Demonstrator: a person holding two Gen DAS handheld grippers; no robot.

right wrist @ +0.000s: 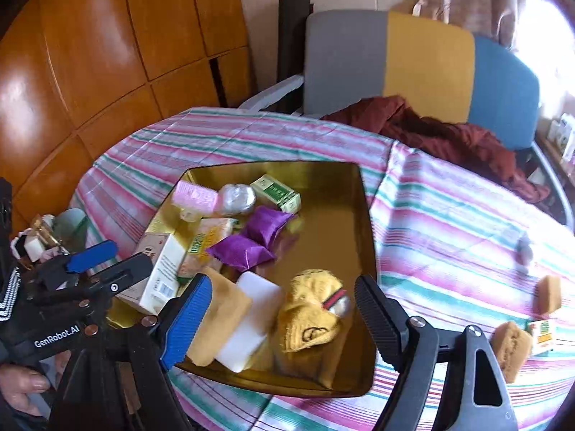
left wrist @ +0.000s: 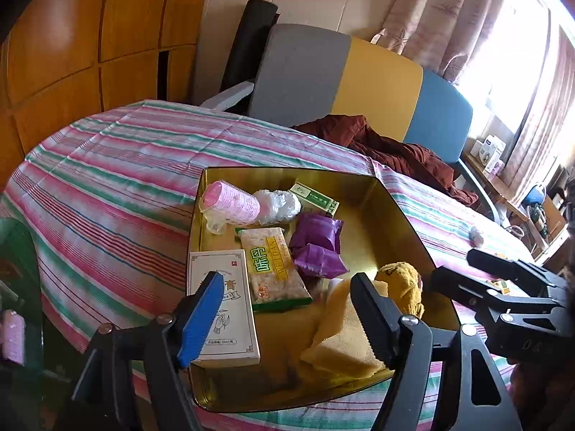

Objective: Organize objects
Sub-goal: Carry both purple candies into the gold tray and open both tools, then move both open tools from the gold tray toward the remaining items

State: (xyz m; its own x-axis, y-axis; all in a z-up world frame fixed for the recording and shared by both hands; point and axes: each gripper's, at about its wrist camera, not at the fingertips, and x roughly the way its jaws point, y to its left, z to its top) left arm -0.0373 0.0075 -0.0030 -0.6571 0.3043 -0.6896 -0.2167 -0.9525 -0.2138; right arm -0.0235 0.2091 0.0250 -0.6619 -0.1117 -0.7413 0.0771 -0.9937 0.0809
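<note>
Right wrist: glossy rectangular gold tin [right wrist: 366, 215].

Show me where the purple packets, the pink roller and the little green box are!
purple packets [left wrist: 316, 231]: left wrist view, on the upper packet's middle.
pink roller [left wrist: 231, 203]: left wrist view, on its bumpy side.
green box [right wrist: 276, 192]: right wrist view, on its top face.

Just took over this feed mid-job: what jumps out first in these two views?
The shiny gold metal tray on the pink-and-green striped tablecloth, packed with items. At its near end lies a rolled mustard-yellow sock, flanked by the open right gripper; two purple foil packets sit mid-tray. Two brown cakes still lie on the cloth to the tray's right.
</note>
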